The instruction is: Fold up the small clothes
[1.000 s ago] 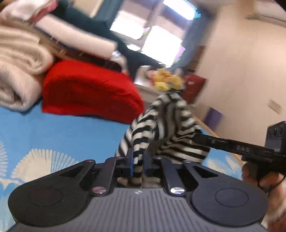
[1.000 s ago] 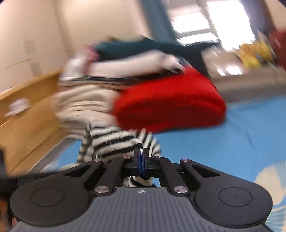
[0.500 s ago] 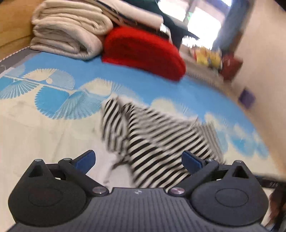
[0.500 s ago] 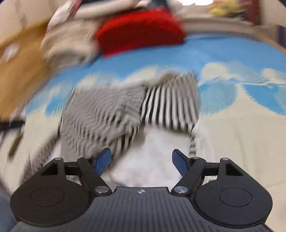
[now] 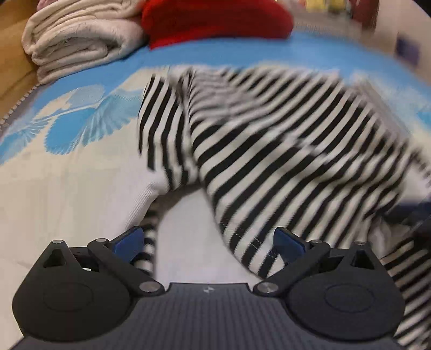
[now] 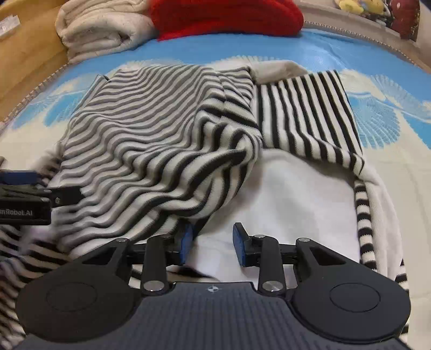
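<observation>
Blue shell-patterned bedding (image 6: 336,51) carries everything. Both the left gripper (image 5: 207,243) and right gripper (image 6: 212,246) hold their fingers apart, gripping nothing. Just beyond lies the crumpled striped garment (image 6: 150,140), its long axis running crosswise; a red blanket (image 6: 226,16) sits past it.

Left gripper (image 5: 208,243) is low, jaws spread wide; right gripper (image 6: 212,247) is low too, jaws parted less, both holding nothing

We are in a home bedroom. A blue bedspread (image 6: 309,45) with white fan shapes fills the frame, and at the top lie folded cream blankets (image 6: 102,29) beside a red blanket (image 6: 229,16).
</observation>
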The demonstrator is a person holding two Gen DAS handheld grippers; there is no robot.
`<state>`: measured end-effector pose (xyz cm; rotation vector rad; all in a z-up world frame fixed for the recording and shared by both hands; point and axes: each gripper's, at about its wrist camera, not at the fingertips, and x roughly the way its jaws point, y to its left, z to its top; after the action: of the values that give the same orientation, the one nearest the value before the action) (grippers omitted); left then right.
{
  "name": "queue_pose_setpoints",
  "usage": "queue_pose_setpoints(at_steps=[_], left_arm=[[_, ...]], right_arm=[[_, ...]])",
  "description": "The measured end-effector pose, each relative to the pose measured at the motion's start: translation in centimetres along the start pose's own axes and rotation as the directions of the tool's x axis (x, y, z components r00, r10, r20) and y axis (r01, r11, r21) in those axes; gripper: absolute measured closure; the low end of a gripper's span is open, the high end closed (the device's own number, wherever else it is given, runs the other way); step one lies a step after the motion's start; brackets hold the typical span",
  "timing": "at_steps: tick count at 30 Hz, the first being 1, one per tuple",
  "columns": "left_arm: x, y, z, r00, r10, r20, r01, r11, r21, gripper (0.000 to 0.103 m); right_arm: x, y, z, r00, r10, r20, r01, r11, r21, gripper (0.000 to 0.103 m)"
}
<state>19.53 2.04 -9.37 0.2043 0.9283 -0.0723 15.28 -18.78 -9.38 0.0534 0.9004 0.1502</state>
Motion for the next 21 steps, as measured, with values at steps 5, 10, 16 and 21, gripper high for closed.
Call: queue_pose_setpoints(at_steps=[5,10,16,21], left_arm=[[-2.0,2.0,0.1,0.995,-0.07,0.078,0.074,0.995,-0.059,0.0],[-0.6,1.8,-0.7,0.991,0.118,0.069,-0.122,0.991,0.049,0.0],[-3.3,2.5,-1.3,0.987,0.086,0.132,-0.086,0.996,-0.004,0.0],[-7.2,3.3,-3.9,0.985,0.127,0.117,-0.124,0.992,-0.032,0.0]], right_arm=[[-2.3,0.4,1.1,0.997,0.051,0.057,-0.051,0.999,-0.001,0.06],[-4.1,0.2,0.5,0.991,0.054,0.121,-0.047,0.997,-0.059,0.039],[-4.4,-0.2,-0.7,0.997,0.012,0.072,-0.008,0.998,-0.056,0.037],[-8.8,-0.4,-3.5,0.991,0.01,0.132,-0.008,1.0,-0.015,0.031]])
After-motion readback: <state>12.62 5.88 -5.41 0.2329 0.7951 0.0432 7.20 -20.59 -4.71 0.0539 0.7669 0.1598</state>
